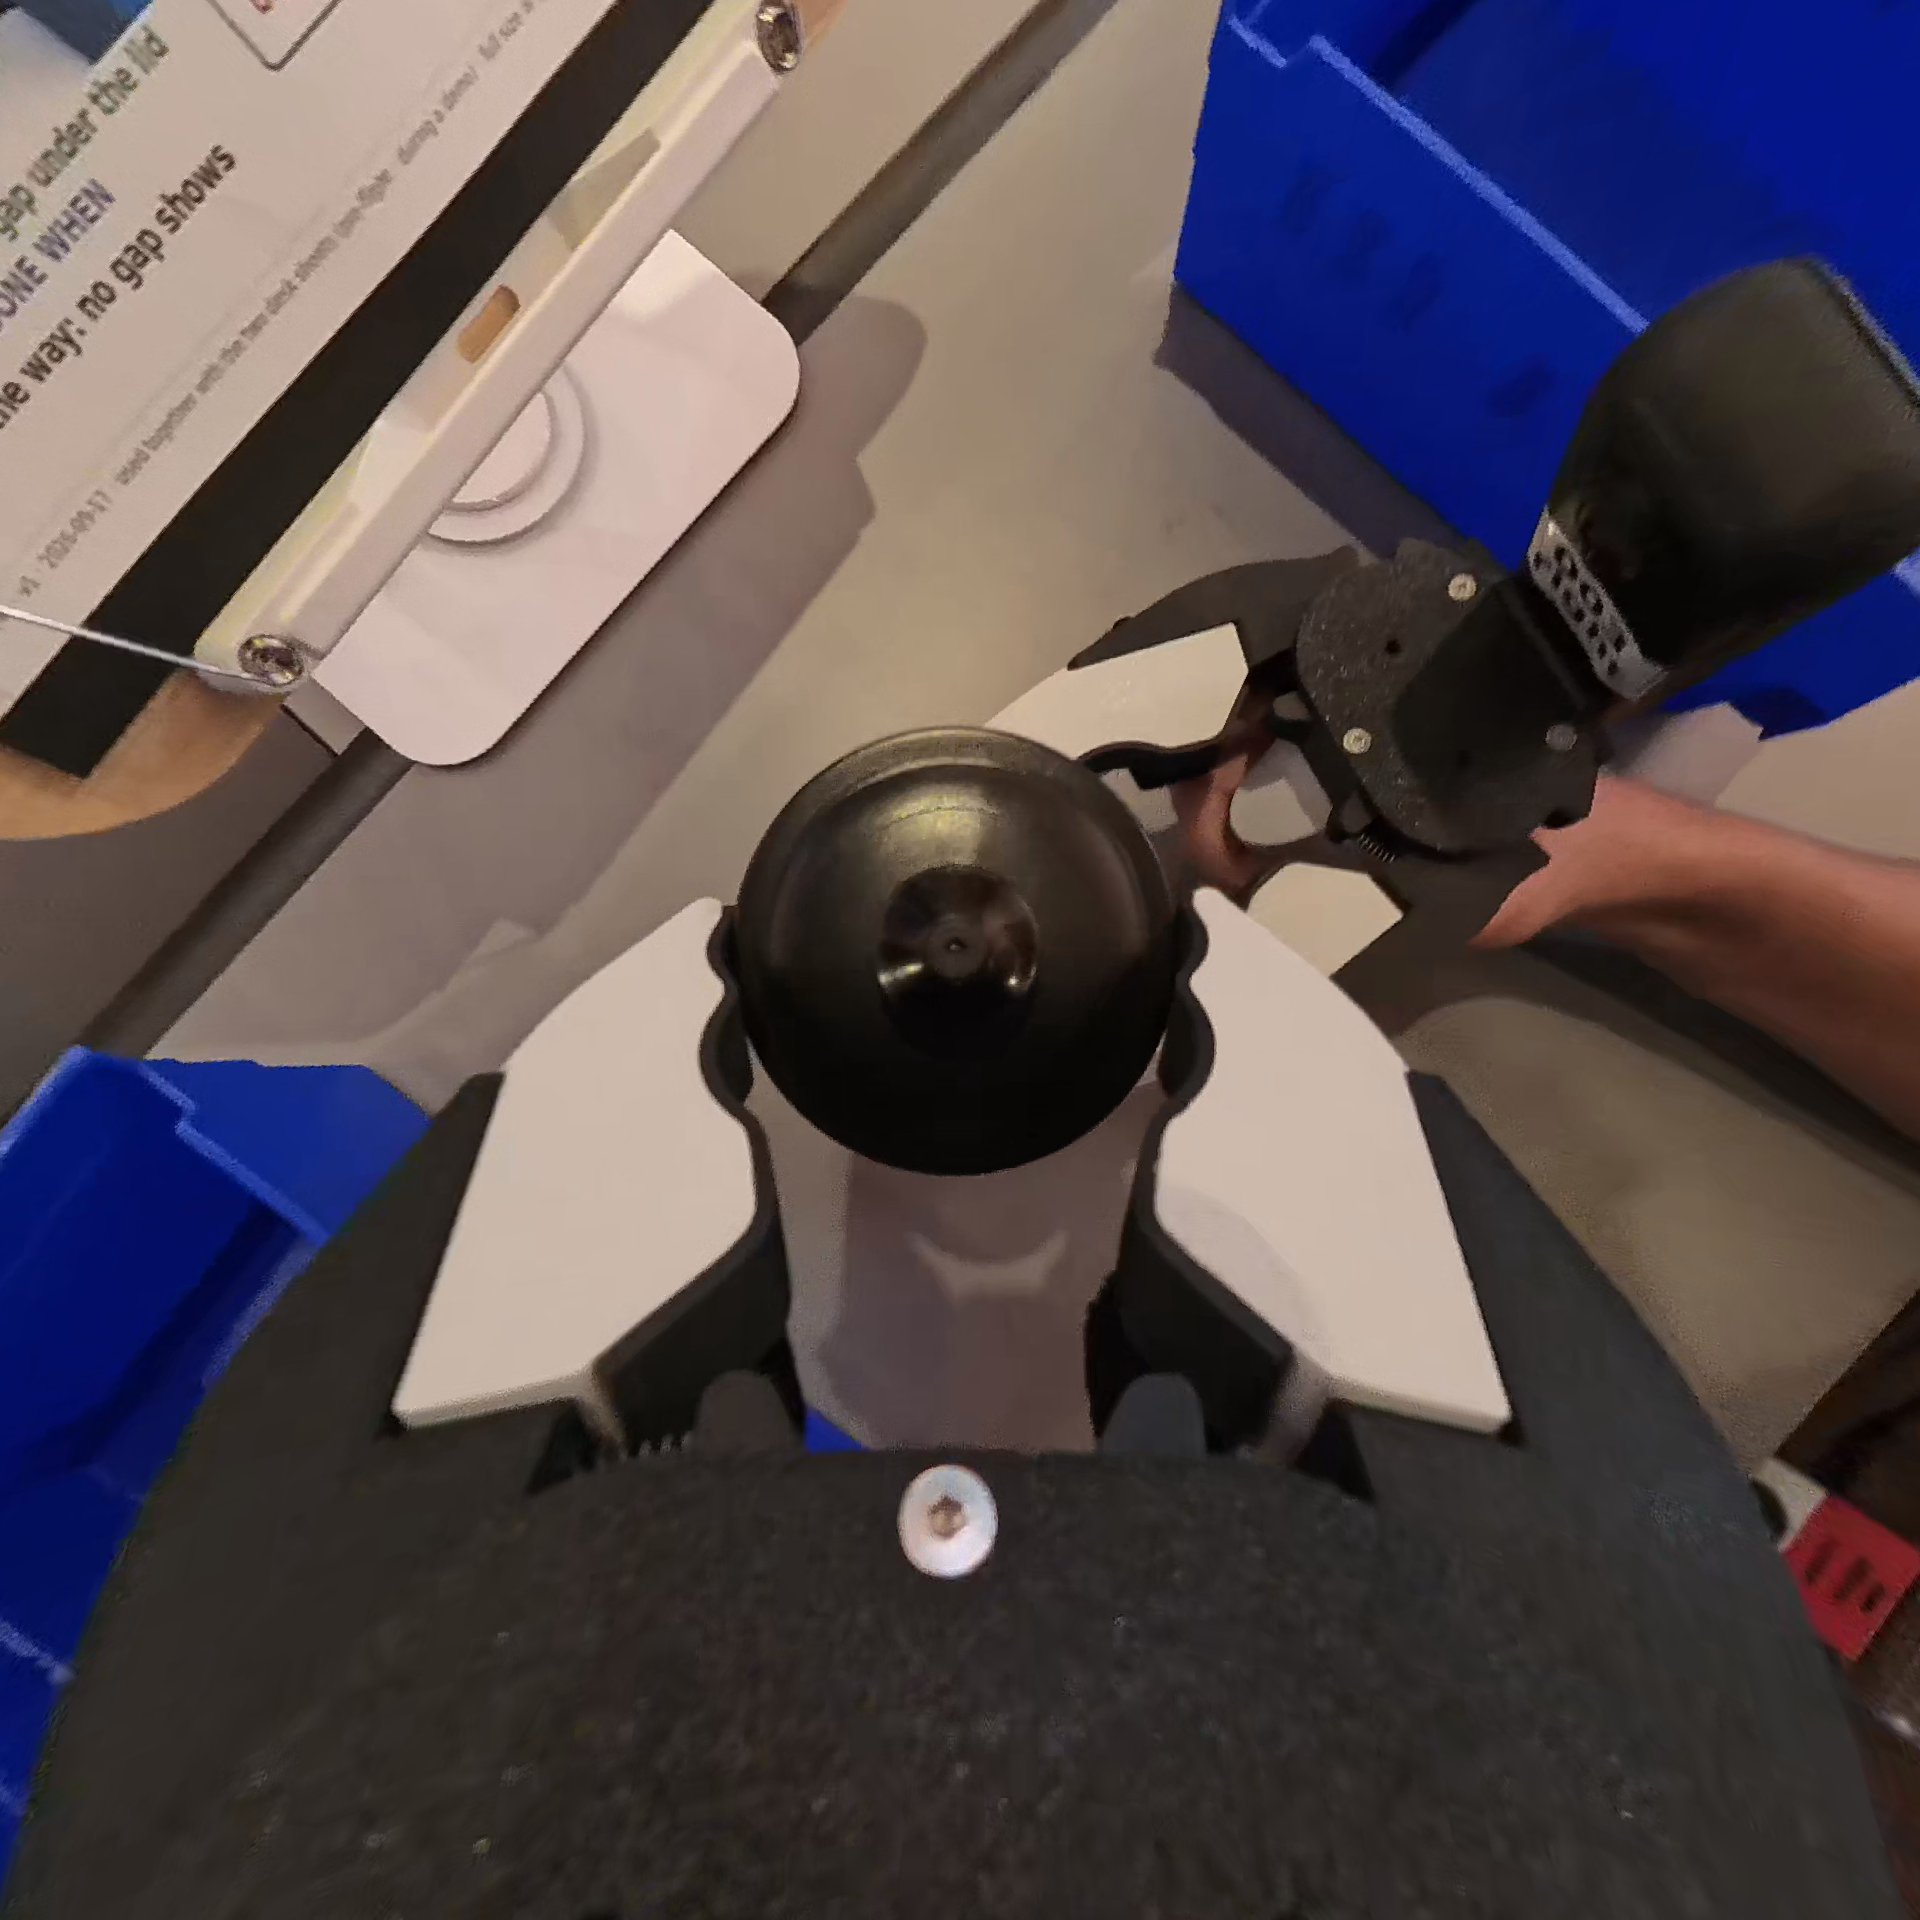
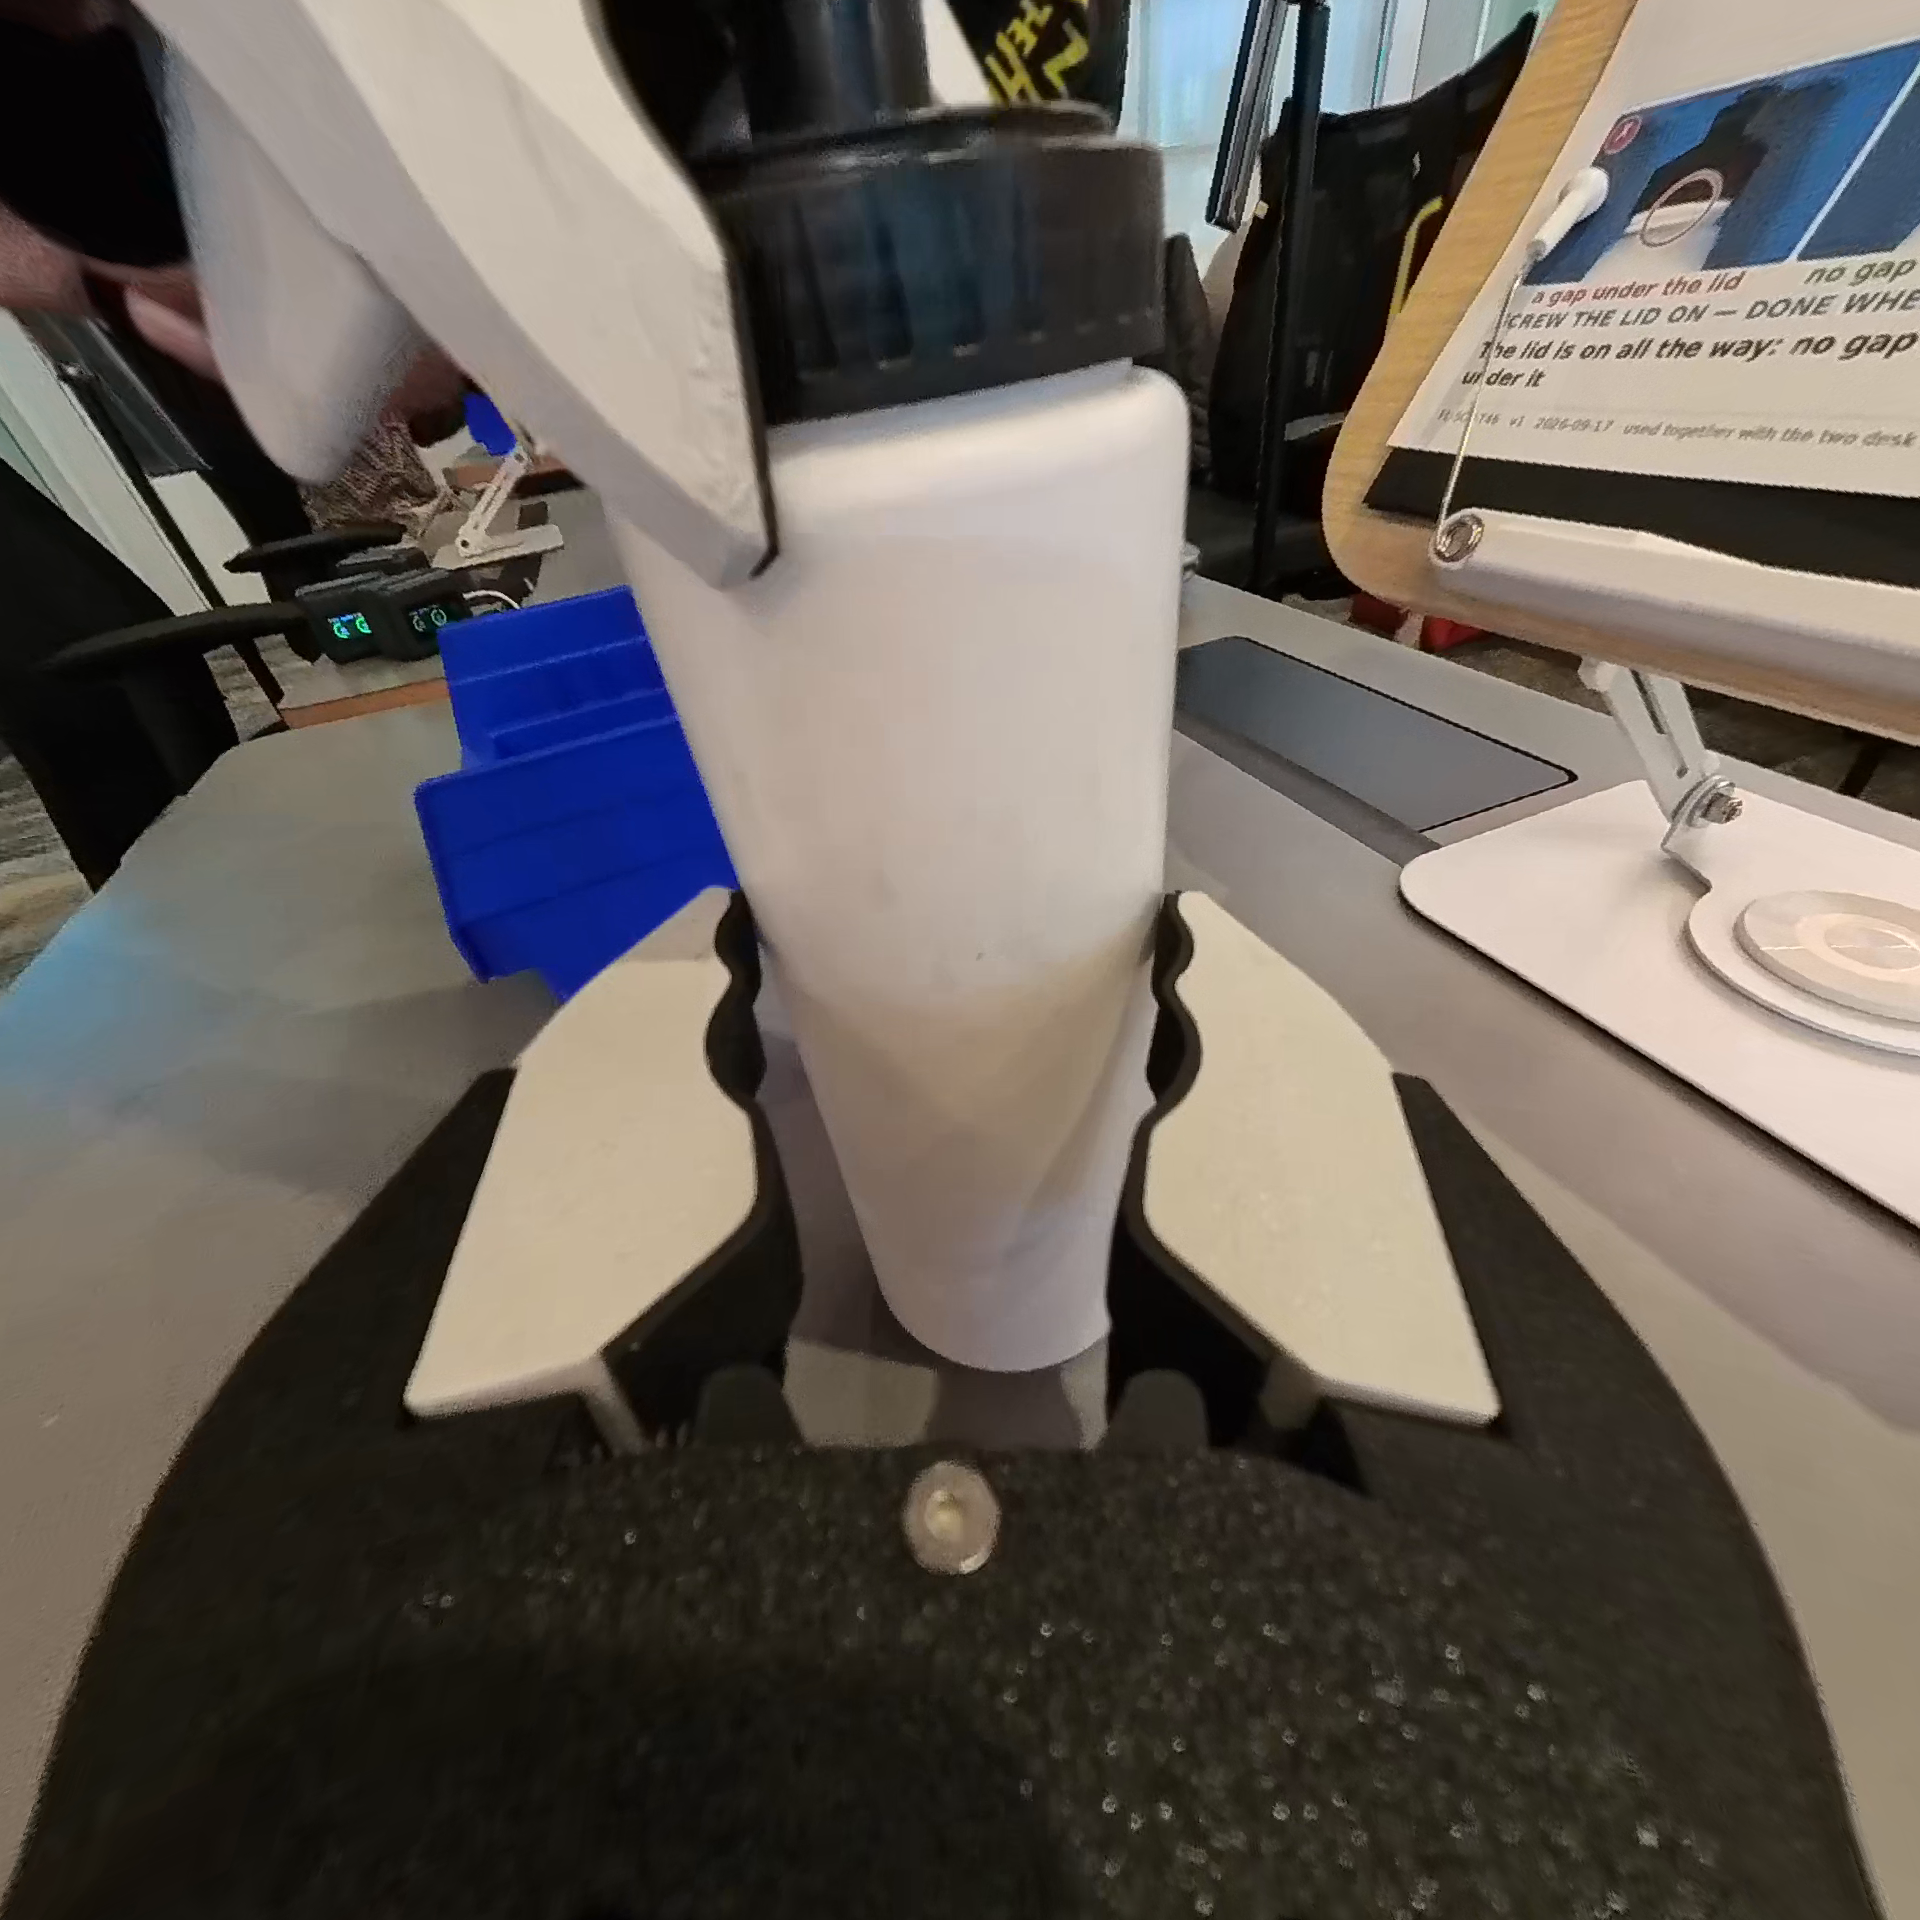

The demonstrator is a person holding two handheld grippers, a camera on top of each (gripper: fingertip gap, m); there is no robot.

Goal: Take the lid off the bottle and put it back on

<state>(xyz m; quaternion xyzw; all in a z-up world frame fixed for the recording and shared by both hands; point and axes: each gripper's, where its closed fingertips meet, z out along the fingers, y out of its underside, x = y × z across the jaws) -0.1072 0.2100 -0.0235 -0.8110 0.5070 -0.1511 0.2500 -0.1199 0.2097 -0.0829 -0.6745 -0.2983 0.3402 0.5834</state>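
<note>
Left gripper [image 1: 956, 997]: clamping the black lid [image 1: 954, 951], centre frame.
Right gripper [image 2: 956, 997]: gripping the white bottle [image 2: 935, 727], centre frame.

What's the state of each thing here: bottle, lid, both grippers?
Bottle: white, upright, clamped low on its body.
Lid: black, on the bottle.
Left gripper: above, pads against the lid's sides.
Right gripper: pads pressed on the bottle's body.

The bottle [image 2: 966, 727] is stood on the bench [image 2: 260, 935], lid [image 2: 935, 260] on top; a bin [image 2: 561, 790] is seen behind-left, a stand [image 2: 1662, 935] right.
</note>
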